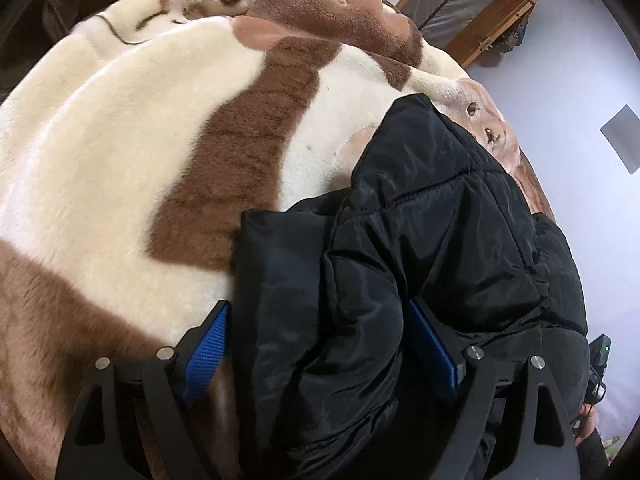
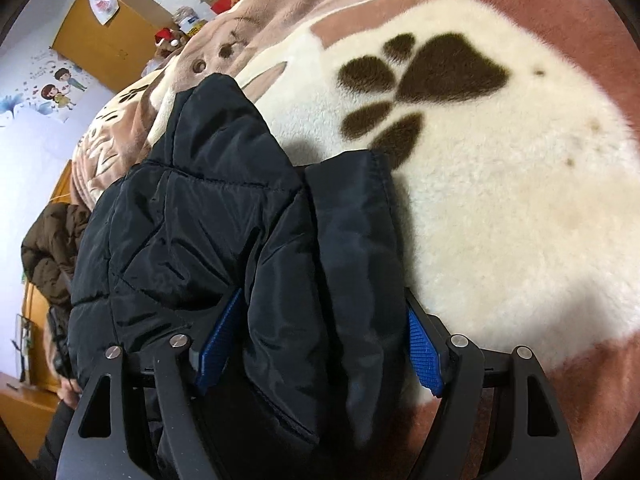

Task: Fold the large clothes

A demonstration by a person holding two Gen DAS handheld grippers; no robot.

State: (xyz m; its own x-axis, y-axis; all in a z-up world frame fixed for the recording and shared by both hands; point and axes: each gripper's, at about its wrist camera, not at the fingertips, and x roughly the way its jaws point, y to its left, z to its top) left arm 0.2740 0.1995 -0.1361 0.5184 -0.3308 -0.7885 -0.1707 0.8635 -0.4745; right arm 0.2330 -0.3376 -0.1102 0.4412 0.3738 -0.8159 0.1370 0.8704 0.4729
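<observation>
**Observer:** Where is the garment, and where do your fingers sit around it?

**Operator:** I see the black quilted puffer jacket (image 1: 440,240) lying bunched on the cream and brown plush blanket (image 1: 120,140) that covers the bed. In my left wrist view, the left gripper (image 1: 316,352) points down at the near edge of the jacket. Its 2 blue-padded fingers (image 1: 206,354) stand wide apart, with a thick roll of the black fabric filling the space between them. The left pad is over the blanket, just beside the fabric's edge. The right pad has jacket bulging against it and over it. I cannot tell whether either pad presses in, so I call these jaws spread around the fabric, not clamped.

**Observer:** And the other side?

**Operator:** In my right wrist view, the right gripper (image 2: 320,340) also points down at the jacket (image 2: 208,220). Its 2 blue pads (image 2: 424,354) are apart, and a padded fold runs between them, from the camera out toward a hemmed edge near the dark brown paw print (image 2: 424,76) on the blanket (image 2: 520,200). The left pad is sunk into a crease of the quilting. The right pad sits at the fold's outer side, above the blanket. Whether it touches, I cannot tell.

**Observer:** Anything else around?

**Operator:** A wooden cabinet (image 2: 108,32) stands by the pale wall beyond the bed, and a brown padded garment (image 2: 52,248) lies at the left.
</observation>
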